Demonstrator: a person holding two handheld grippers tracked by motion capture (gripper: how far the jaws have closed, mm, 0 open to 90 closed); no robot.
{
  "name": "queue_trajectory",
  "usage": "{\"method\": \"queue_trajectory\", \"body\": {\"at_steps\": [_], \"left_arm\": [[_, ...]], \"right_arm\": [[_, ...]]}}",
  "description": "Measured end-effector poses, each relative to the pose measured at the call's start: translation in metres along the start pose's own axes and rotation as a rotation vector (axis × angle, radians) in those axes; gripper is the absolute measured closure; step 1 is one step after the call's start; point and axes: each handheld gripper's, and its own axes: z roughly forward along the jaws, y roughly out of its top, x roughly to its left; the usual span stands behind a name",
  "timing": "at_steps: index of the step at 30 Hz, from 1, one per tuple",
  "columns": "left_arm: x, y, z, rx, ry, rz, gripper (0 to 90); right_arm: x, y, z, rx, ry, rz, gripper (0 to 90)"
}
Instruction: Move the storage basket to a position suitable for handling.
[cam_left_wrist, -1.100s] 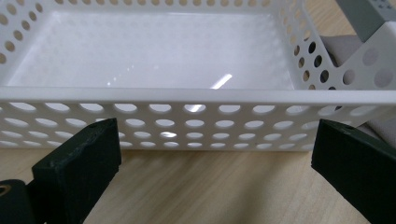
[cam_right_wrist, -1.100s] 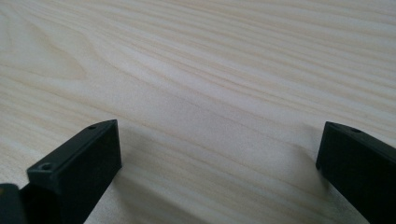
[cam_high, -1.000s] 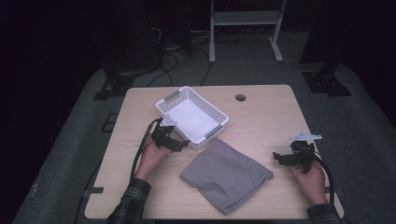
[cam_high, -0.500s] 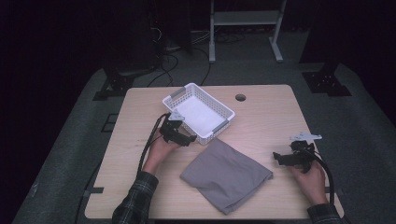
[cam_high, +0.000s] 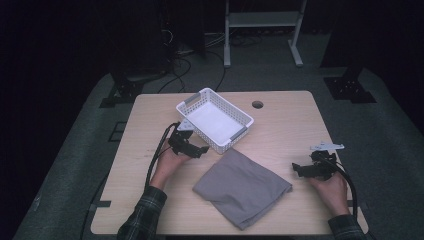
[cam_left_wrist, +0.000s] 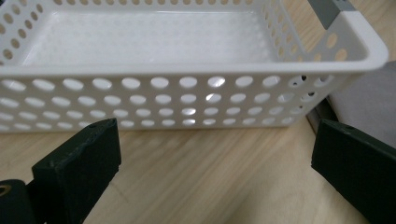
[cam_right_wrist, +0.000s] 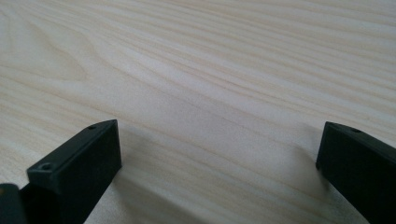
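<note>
A white perforated basket (cam_high: 215, 120) with grey handles stands empty on the wooden table (cam_high: 280, 120), and its long side wall (cam_left_wrist: 187, 100) is close in front of the left gripper's camera. My left gripper (cam_high: 201, 150) is open beside that wall, jaws wide with nothing between them. A folded grey cloth (cam_high: 241, 186) lies in front of the basket; its edge (cam_left_wrist: 369, 100) shows at the right of the left gripper view. My right gripper (cam_high: 296, 170) is open just right of the cloth, low over bare wood (cam_right_wrist: 210, 93).
A round cable hole (cam_high: 257, 104) sits in the tabletop behind the basket. Beyond the table are a white metal stand (cam_high: 262, 25), cables on the grey floor (cam_high: 200, 55) and dark stand feet (cam_high: 350, 87) at either side.
My left gripper has moved right and forward along the basket's side toward the cloth's corner, and the basket has shifted slightly toward the back. The right gripper and the cloth have stayed put.
</note>
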Motion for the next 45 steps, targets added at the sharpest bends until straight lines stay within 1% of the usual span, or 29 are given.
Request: {"method": "queue_trajectory", "body": {"at_steps": [2, 3, 5, 6, 8, 11, 13, 14, 15, 18, 19, 20, 21, 23, 24, 26, 27, 28, 33, 34, 36, 38, 41, 42, 43, 45], "left_arm": [[-0.001, -0.003, -0.006, -0.013, 0.013, 0.003, 0.7], [-0.002, -0.005, -0.009, -0.015, 0.013, 0.000, 0.7], [-0.003, -0.008, -0.014, -0.013, 0.013, -0.002, 0.7], [-0.005, -0.010, -0.017, -0.003, 0.015, 0.000, 0.7], [-0.007, -0.013, -0.022, -0.015, 0.023, 0.001, 0.7], [-0.010, -0.020, -0.028, -0.005, 0.024, -0.001, 0.7], [-0.012, -0.026, -0.032, 0.004, 0.029, 0.005, 0.7], [-0.012, -0.026, -0.032, 0.004, 0.029, 0.005, 0.7], [-0.013, -0.031, -0.036, 0.013, 0.028, 0.004, 0.7], [-0.016, -0.039, -0.043, 0.004, 0.041, 0.001, 0.7], [-0.016, -0.039, -0.043, 0.004, 0.041, 0.001, 0.7], [-0.018, -0.045, -0.045, 0.023, 0.051, 0.006, 0.7], [-0.018, -0.048, -0.046, 0.030, 0.060, 0.011, 0.7], [-0.019, -0.055, -0.047, 0.045, 0.059, 0.006, 0.7], [-0.019, -0.055, -0.047, 0.045, 0.059, 0.006, 0.7], [-0.020, -0.062, -0.049, 0.050, 0.060, 0.000, 0.7], [-0.021, -0.067, -0.051, 0.062, 0.063, 0.000, 0.7], [-0.021, -0.069, -0.052, 0.071, 0.062, 0.001, 0.7], [-0.023, -0.081, -0.058, 0.072, 0.073, 0.004, 0.7], [-0.022, -0.083, -0.059, 0.082, 0.070, 0.004, 0.7], [-0.022, -0.087, -0.060, 0.076, 0.073, 0.002, 0.6], [-0.022, -0.091, -0.060, 0.079, 0.065, -0.007, 0.7], [-0.022, -0.095, -0.058, 0.095, 0.059, -0.002, 0.6], [-0.022, -0.097, -0.057, 0.081, 0.051, -0.014, 0.0], [-0.022, -0.097, -0.057, 0.082, 0.054, -0.013, 0.0], [-0.022, -0.097, -0.058, 0.084, 0.055, -0.014, 0.0]], "right_arm": [[0.000, 0.000, 0.000, 0.001, 0.000, 0.000, 0.0], [0.000, 0.000, 0.000, 0.000, 0.000, 0.000, 0.0], [0.000, 0.000, 0.000, 0.000, -0.001, 0.003, 0.0], [0.000, 0.000, 0.000, 0.001, -0.002, 0.003, 0.0], [0.000, 0.000, 0.000, 0.001, -0.002, 0.004, 0.0], [0.000, 0.000, 0.000, 0.000, -0.003, 0.003, 0.0], [0.000, 0.000, 0.000, 0.000, -0.003, 0.003, 0.0], [0.000, 0.000, 0.000, 0.000, -0.003, 0.002, 0.0], [0.000, 0.000, 0.000, 0.000, -0.003, 0.002, 0.0], [0.000, 0.000, 0.000, 0.000, -0.003, 0.003, 0.0], [0.000, 0.000, 0.000, 0.000, -0.003, 0.003, 0.0], [0.000, 0.000, 0.000, 0.000, -0.003, 0.004, 0.0], [0.000, 0.000, 0.000, 0.000, -0.002, 0.002, 0.0], [0.000, 0.000, 0.000, 0.000, 0.003, -0.004, 0.0], [0.000, 0.000, 0.000, 0.000, 0.003, -0.004, 0.0], [0.000, 0.000, 0.000, 0.000, 0.005, -0.008, 0.0], [0.000, 0.000, 0.000, 0.001, 0.005, -0.007, 0.0], [0.000, 0.000, 0.000, 0.001, 0.005, -0.007, 0.0], [0.000, 0.001, 0.000, 0.005, 0.012, -0.015, 0.0], [0.000, 0.001, 0.000, 0.010, 0.013, -0.017, 0.0], [0.000, 0.002, -0.001, 0.019, 0.020, -0.024, 0.0], [0.000, 0.003, -0.002, 0.030, 0.030, -0.023, 0.0], [0.002, 0.008, -0.008, 0.020, 0.037, -0.036, 0.0], [0.002, 0.011, -0.010, 0.011, 0.043, -0.038, 0.0], [0.003, 0.014, -0.012, 0.005, 0.055, -0.035, 0.0], [0.006, 0.020, -0.014, 0.001, 0.075, -0.044, 0.0]]}}
